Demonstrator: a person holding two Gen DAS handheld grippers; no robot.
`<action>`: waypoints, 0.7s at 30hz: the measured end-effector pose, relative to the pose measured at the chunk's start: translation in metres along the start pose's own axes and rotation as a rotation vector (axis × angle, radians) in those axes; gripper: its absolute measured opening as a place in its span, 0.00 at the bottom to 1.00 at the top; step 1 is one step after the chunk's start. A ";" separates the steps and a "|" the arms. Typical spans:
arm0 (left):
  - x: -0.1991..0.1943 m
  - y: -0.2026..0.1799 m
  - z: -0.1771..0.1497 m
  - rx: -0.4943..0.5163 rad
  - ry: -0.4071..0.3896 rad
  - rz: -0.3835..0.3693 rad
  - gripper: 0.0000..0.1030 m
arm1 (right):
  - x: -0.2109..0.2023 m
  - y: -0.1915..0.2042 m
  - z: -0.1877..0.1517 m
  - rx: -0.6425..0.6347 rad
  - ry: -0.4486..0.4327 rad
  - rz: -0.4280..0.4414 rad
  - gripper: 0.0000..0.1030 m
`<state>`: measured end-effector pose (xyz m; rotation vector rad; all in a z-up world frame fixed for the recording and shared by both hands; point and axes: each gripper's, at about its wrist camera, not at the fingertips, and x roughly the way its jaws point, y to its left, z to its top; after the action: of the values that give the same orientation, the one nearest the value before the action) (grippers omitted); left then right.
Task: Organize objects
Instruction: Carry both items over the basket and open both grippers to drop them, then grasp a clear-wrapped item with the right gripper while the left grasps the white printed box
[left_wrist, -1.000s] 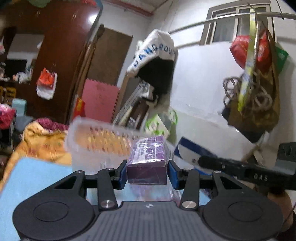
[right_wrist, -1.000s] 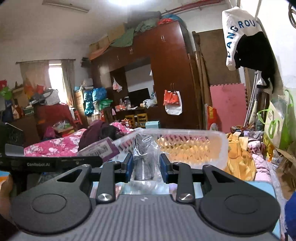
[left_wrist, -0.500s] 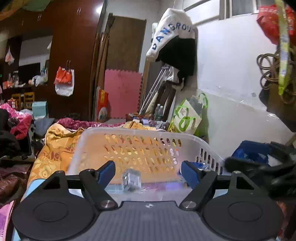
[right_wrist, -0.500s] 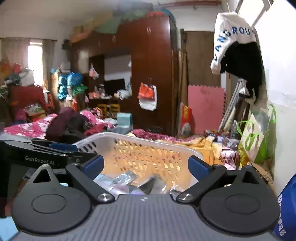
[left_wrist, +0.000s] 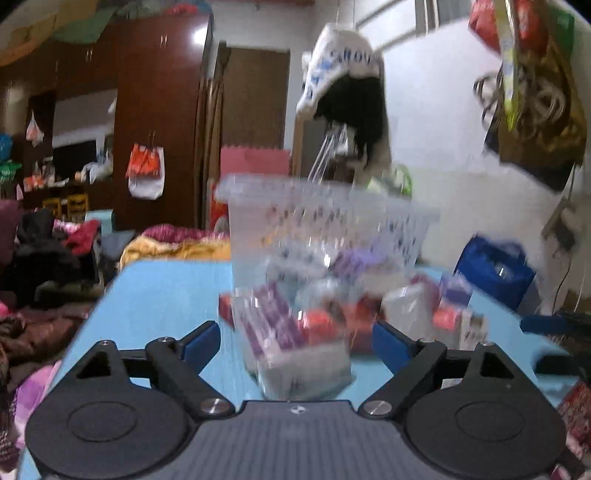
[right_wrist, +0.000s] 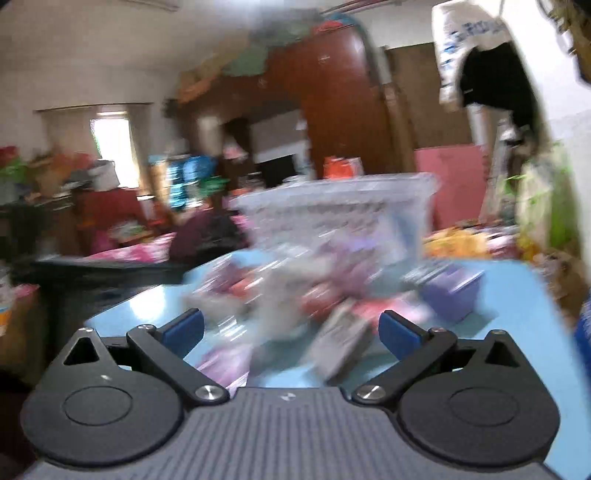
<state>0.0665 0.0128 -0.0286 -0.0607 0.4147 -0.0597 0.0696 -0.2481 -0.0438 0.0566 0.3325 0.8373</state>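
Cluttered bedroom, blue table (left_wrist: 159, 295). Packets (left_wrist: 291, 332) heaped before basket (left_wrist: 325, 221). Left gripper (left_wrist: 295, 341) and right gripper (right_wrist: 290, 330) just opened wide, empty. Advise: choose one packet, approach slowly, close squarely.

A pale translucent basket (left_wrist: 328, 221) with rows of slots is standing on the light-blue table (left_wrist: 166, 295); purple, red and white packets (left_wrist: 295, 332) are lying before the basket.

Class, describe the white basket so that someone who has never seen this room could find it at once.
Start at the light blue table. At its far end, behind the heap of small packets, stands the white basket. It is the only tall, see-through plastic container there, its walls pierced with rows of slots.
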 end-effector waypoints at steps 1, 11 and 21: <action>0.004 -0.001 -0.001 0.007 0.014 0.008 0.89 | 0.003 0.006 -0.004 -0.017 0.020 0.015 1.00; 0.020 -0.009 -0.015 0.003 0.076 -0.011 0.89 | 0.026 0.032 -0.023 -0.125 0.116 -0.020 0.55; 0.029 -0.026 -0.023 0.067 0.097 0.048 0.87 | -0.001 0.021 -0.031 -0.132 0.094 -0.029 0.46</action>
<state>0.0825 -0.0166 -0.0595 0.0182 0.5106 -0.0288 0.0441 -0.2369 -0.0686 -0.1104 0.3649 0.8333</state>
